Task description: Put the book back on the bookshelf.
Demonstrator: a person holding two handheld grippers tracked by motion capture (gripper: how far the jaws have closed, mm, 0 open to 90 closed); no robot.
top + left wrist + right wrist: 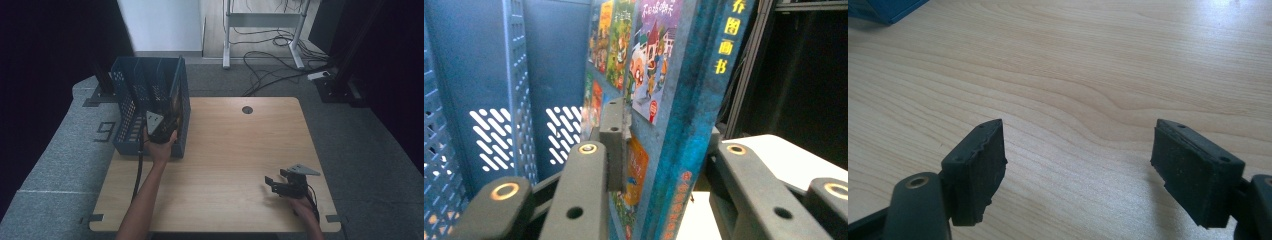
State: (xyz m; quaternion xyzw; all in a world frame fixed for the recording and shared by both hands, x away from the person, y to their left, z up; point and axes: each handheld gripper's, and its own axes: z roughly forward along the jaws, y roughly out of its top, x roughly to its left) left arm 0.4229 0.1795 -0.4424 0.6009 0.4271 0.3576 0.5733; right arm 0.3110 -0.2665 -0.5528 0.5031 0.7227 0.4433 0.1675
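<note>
Up at the blue file rack, the left hand-held gripper clamps a picture book upright — pads pressing both covers. The right hand-held gripper rests on the desk — jaws wide, empty.

The worktop is pale wood with a wavy grain, smooth and faintly shiny. The rack looks like blue plastic, matt, its walls perforated. The book has a glossy printed cover and a mottled teal spine. The right claw has rough, matt black rubbery pads. The left claw is matt black.
</note>
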